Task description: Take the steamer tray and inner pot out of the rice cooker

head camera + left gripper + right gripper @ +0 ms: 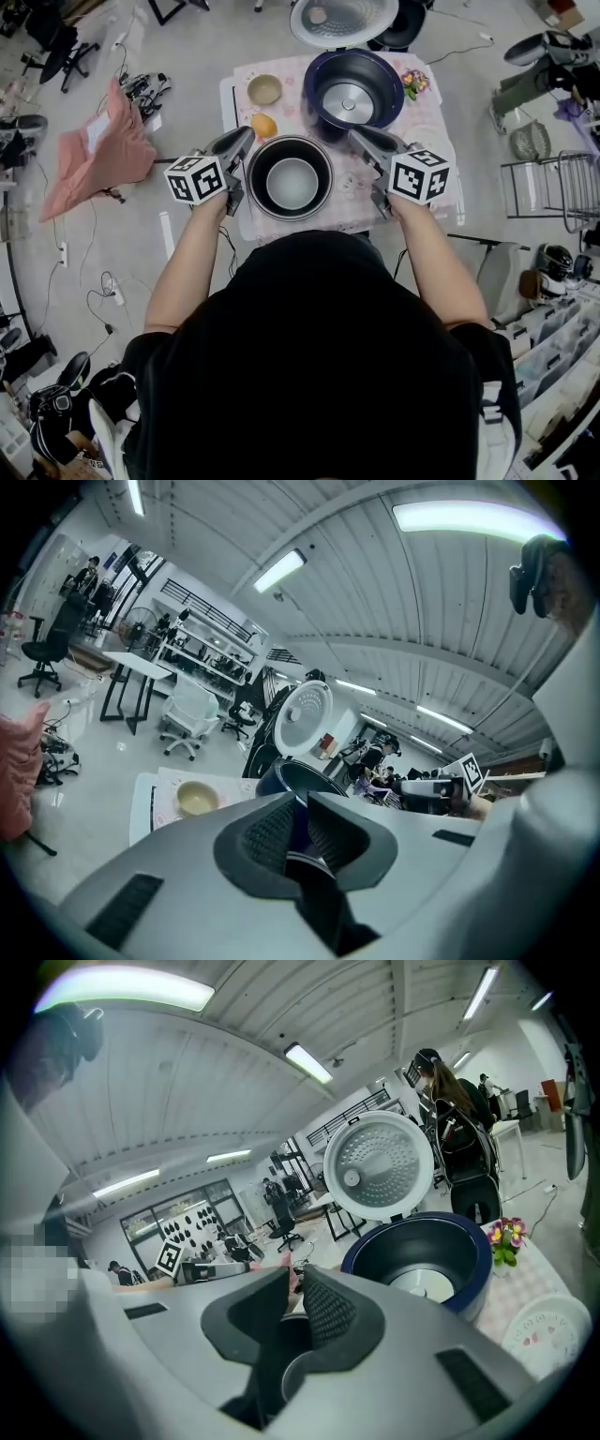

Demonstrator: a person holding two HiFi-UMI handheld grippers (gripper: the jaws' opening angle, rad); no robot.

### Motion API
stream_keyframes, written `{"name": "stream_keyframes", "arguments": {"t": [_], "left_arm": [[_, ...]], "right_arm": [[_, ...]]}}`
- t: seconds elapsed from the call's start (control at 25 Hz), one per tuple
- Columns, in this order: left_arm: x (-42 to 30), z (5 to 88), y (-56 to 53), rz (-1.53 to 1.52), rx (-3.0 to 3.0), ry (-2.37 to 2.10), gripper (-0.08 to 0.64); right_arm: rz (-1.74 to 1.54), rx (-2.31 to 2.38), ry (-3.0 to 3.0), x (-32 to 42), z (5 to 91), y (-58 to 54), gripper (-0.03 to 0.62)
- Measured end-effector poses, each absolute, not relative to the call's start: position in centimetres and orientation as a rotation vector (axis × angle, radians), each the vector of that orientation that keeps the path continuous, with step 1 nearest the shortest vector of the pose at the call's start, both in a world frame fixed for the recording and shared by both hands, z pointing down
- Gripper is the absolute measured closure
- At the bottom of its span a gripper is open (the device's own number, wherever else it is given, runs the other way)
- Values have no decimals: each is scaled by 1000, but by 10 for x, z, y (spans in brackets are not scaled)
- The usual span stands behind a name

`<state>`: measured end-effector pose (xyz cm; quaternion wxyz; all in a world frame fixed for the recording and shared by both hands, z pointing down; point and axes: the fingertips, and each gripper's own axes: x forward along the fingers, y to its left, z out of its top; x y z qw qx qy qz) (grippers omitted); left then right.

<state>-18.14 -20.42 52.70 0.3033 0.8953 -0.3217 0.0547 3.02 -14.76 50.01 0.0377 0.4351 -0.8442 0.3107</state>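
In the head view the dark round inner pot point(289, 178) with its grey bottom hangs in front of the rice cooker point(353, 89), above the table's near edge. My left gripper point(242, 141) is shut on the pot's left rim, and my right gripper point(361, 139) is shut on its right rim. The dark blue cooker stands empty, its silver heating plate showing and its lid point(343, 19) tipped back. In the right gripper view the pot's rim point(292, 1372) runs between the pads of my right gripper point(292, 1283). In the left gripper view my left gripper point(302, 803) pinches a thin dark edge. I see no steamer tray.
A small table point(427, 122) with a pink patterned cloth carries a yellowish bowl point(264, 89), an orange point(264, 125) and a little bunch of flowers point(414, 82). A pink cloth point(98, 150) and cables lie on the floor to the left; racks and bins stand on the right.
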Motion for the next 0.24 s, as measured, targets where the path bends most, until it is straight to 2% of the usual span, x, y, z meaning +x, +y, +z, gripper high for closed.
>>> {"name": "stream_keyframes", "arguments": {"t": [0.24], "left_arm": [[-176,531,-206,158,2378,-862,509]], "right_arm": [[979,1357,-2575,37,506,-143,548]]}}
